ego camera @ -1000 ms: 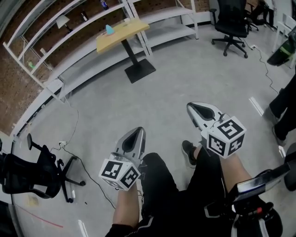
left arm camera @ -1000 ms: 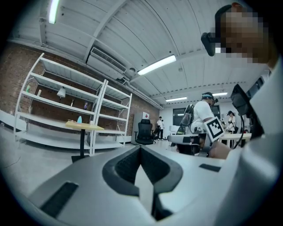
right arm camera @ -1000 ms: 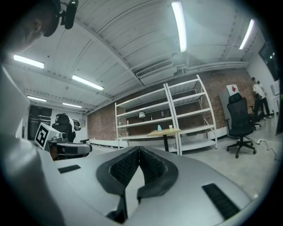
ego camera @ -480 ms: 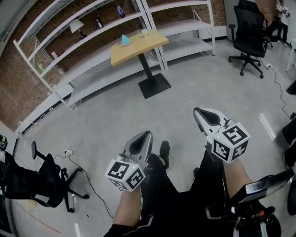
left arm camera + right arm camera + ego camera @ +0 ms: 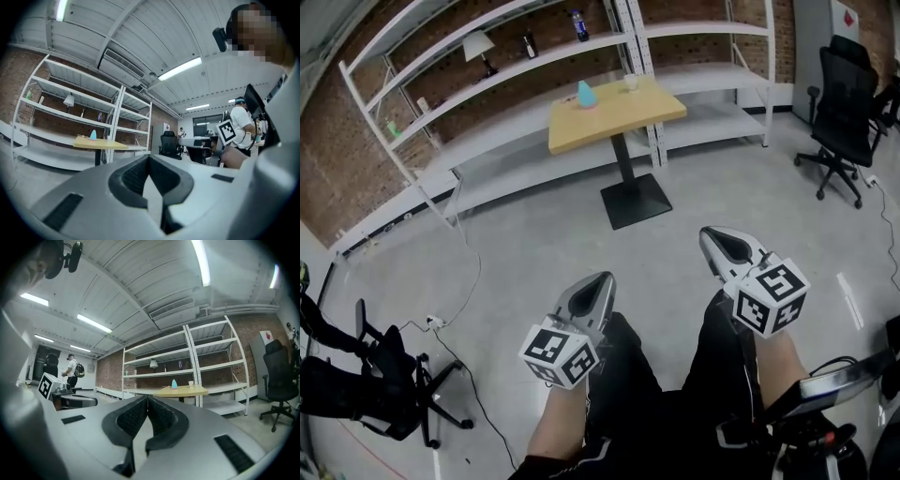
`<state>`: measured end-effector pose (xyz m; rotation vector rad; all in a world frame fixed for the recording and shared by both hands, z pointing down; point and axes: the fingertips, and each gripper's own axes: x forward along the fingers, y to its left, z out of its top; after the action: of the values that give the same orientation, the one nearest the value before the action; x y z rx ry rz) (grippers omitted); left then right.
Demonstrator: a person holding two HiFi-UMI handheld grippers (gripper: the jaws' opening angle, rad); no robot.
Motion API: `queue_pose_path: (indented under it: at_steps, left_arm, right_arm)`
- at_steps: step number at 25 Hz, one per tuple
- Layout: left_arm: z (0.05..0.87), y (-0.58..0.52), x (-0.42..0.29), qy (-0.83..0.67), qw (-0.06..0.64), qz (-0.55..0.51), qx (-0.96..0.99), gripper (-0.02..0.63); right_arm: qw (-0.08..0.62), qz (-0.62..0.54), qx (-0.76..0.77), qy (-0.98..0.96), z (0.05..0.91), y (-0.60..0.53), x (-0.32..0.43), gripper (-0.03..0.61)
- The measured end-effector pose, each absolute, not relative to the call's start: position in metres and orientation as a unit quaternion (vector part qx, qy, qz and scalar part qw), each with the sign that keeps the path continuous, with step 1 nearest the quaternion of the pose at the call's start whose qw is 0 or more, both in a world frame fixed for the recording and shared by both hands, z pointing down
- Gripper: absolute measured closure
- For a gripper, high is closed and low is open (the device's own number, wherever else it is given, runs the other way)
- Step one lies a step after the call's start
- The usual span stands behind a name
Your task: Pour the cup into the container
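At the left of the head view a cable [image 5: 479, 267] trails over the floor. It lies off my line to the worktop [image 5: 619, 120], so I judge it a small risk of snagging a foot. My left tongs [image 5: 598, 281] sit low and left of centre, closed and empty; their own view shows the pads meeting with nothing between.

The worktop stands in the upper middle of the frame, well apart from both tongs. On it are a blue cone-shaped thing [image 5: 586, 94] to the left and the small white cup [image 5: 630, 82] just right of it, near the far edge. From here I cannot tell whether the blue thing is the container. My right tongs [image 5: 717, 236] sit right of centre, also closed and empty.

The main trouble I foresee is arriving with closed tongs and bumping the cup. It is light-looking, so a push could tip it off the worktop's back or spill it. The blue thing close beside it could also be clipped. I would need to open the tongs before reaching in.

The cup stands upright, its long axis vertical. Its mouth seems to face up, though it is too small to be sure. In the right gripper view the cup [image 5: 191, 383] shows right of centre, above the pads.
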<state>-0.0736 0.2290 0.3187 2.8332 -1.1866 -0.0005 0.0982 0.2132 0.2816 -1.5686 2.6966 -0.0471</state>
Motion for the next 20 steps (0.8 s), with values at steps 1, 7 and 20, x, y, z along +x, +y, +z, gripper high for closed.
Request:
queue_pose_path:
  at_steps: [1, 7, 20]
  left_arm:
    - [0.319, 0.211, -0.075, -0.388, 0.036, 0.000, 0.921, 0.612]
    - [0.314, 0.098, -0.071, -0.386, 0.039, -0.001, 0.922, 0.612]
    - [0.297, -0.132, -0.065, -0.377, 0.020, 0.000, 0.926, 0.612]
  right_arm:
    - [0.009, -0.015, -0.501, 0.865, 0.282, 0.195, 0.097, 0.575]
    - [0.009, -0.017, -0.501, 0.865, 0.278, 0.084, 0.098, 0.575]
    - [0.023, -0.017, -0.516, 0.856, 0.274, -0.144, 0.115, 0.575]
